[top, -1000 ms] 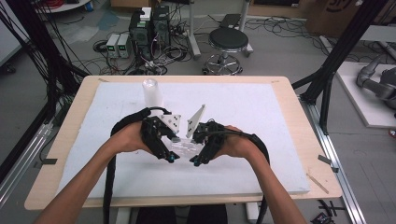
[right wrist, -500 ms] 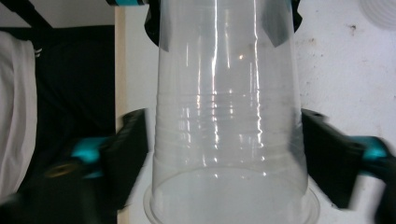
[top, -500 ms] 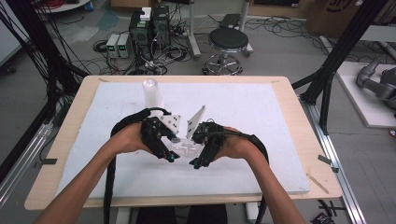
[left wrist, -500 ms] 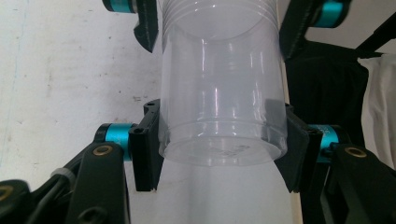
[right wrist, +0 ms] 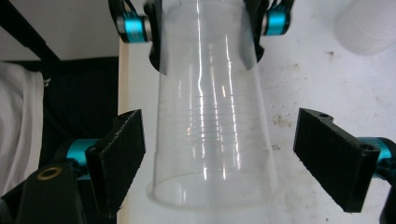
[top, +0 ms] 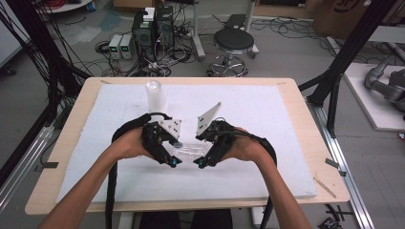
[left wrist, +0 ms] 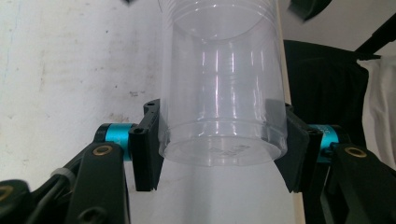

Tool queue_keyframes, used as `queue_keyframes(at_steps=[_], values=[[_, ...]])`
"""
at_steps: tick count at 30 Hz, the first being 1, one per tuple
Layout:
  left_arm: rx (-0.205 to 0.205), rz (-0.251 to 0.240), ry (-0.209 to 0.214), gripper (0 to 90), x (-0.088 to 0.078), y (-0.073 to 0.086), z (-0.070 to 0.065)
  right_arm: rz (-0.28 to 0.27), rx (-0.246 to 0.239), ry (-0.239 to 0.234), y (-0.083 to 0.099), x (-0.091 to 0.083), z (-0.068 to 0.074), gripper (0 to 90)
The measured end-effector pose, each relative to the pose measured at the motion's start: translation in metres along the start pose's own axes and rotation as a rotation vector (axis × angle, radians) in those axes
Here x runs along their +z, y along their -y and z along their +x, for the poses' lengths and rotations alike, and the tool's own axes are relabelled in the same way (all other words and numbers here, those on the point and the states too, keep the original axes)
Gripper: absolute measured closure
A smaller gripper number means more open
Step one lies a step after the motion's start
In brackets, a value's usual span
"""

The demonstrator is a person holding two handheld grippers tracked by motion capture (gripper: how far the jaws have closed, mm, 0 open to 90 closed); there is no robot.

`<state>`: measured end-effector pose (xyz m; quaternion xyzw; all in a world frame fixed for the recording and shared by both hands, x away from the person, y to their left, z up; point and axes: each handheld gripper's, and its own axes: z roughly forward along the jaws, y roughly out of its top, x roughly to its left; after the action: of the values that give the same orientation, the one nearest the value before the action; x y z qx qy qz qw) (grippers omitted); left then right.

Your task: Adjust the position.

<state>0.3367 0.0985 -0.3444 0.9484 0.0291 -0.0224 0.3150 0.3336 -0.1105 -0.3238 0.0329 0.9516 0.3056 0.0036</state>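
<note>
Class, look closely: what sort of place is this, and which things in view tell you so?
Probably a robotics lab or workshop: a white-padded table framed by black metal struts, computer towers with tangled cables on the floor, and a stool behind.

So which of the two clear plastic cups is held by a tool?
The cup lying level between the hands: the left tool clamps its base end. The other cup stands free on the white mat, farther back.

Lab: computer towers [top: 153, 28], tangled floor cables [top: 43, 52], black frame struts [top: 351, 52], stool [top: 233, 45].
</note>
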Motion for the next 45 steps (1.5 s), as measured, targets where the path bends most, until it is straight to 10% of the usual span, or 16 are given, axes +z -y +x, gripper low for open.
queue_keyframes(at_steps=[13, 34, 45], values=[[-0.041, -0.143, -0.017, 41.5, 0.004, 0.034, 0.002, -0.136, 0.034, 0.023, 0.022, -0.014, -0.002, 16.5], [-0.098, -0.555, -0.024, 41.5, 0.008, 0.071, 0.000, -0.384, 0.085, 0.062, 0.064, -0.014, 0.003, 16.6], [-0.092, -0.657, -0.027, 41.5, 0.012, 0.079, -0.002, -0.500, 0.123, 0.070, 0.077, -0.005, 0.006, 16.6]])
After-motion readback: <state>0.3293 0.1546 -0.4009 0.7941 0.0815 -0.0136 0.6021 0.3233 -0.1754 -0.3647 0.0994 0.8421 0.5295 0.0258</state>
